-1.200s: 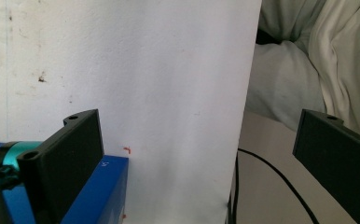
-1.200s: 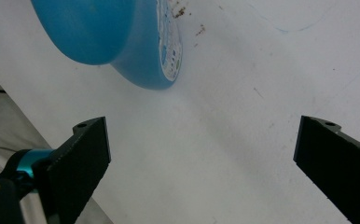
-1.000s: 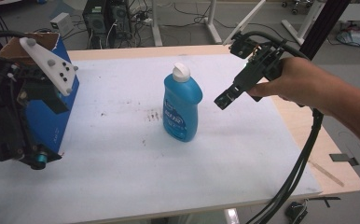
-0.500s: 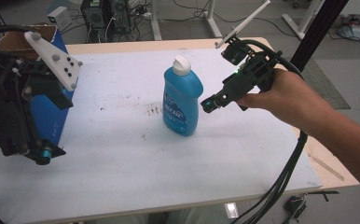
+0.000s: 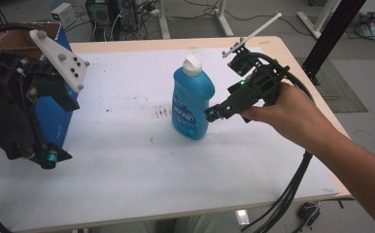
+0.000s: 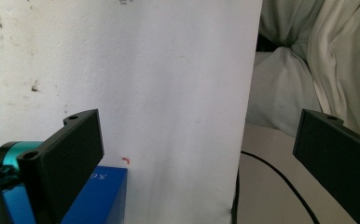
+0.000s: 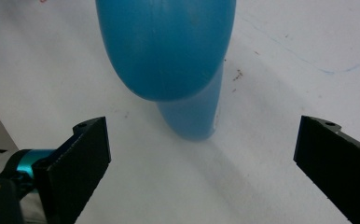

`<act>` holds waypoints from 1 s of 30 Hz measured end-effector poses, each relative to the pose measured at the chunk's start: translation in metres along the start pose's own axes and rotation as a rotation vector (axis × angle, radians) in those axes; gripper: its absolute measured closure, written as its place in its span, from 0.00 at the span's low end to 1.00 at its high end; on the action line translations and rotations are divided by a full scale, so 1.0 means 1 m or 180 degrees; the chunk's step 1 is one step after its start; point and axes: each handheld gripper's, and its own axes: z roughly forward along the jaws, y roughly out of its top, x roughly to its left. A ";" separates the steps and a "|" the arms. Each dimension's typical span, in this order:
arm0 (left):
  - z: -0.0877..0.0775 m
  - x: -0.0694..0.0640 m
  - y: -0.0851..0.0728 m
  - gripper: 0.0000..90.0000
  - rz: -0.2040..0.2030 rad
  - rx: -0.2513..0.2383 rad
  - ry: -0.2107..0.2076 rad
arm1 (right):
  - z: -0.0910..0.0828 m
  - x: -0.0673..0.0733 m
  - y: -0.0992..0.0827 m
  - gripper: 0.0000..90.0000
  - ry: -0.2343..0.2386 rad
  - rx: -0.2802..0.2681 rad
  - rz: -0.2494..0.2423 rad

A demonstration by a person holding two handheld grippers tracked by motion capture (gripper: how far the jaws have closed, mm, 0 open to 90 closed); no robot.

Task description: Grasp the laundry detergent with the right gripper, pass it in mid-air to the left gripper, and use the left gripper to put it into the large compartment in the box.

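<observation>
A blue dish-soap bottle [image 5: 191, 99] with a white cap stands upright near the middle of the white table [image 5: 127, 174]. My right gripper [image 5: 213, 112] is held level just right of the bottle's lower body, with its jaws open. In the right gripper view the bottle [image 7: 169, 51] looms close ahead, and the right gripper [image 7: 204, 128] is wide open with nothing between its jaws. My left gripper [image 5: 40, 155] hangs at the table's left side, pointing down. In its own view the left gripper [image 6: 199, 126] is open over the bare table [image 6: 136, 70] near the table's edge.
A blue box [image 5: 54, 121] with a cardboard flap stands at the far left under the left gripper, its corner [image 6: 101, 196] also in the left gripper view. Black cables [image 5: 292, 189] trail from the right gripper off the table's front right. Computer gear sits on the floor behind.
My right gripper has moved left and down to close beside the bottle. The left gripper has stayed near the blue box.
</observation>
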 end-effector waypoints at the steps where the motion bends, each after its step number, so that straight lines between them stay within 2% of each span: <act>1: 0.000 0.000 0.000 0.02 0.0008 0.0011 -0.0005 | 0.001 0.001 0.000 0.03 0.0006 -0.0023 0.0012; 8: 0.003 0.001 0.002 0.02 0.0020 0.0012 -0.0026 | 0.009 0.006 -0.003 0.03 -0.0025 -0.0148 0.0012; 17: 0.004 0.002 0.001 0.02 -0.0007 0.0010 -0.0028 | 0.018 0.006 -0.014 0.03 0.0067 -0.0381 0.0101; 22: 0.004 0.003 0.002 0.02 -0.0005 0.0016 -0.0033 | 0.022 0.007 -0.017 0.03 0.0094 -0.0532 0.0085; 30: 0.004 0.004 0.001 0.02 -0.0017 0.0006 -0.0042 | 0.031 0.007 -0.018 0.03 0.0100 -0.0598 0.0119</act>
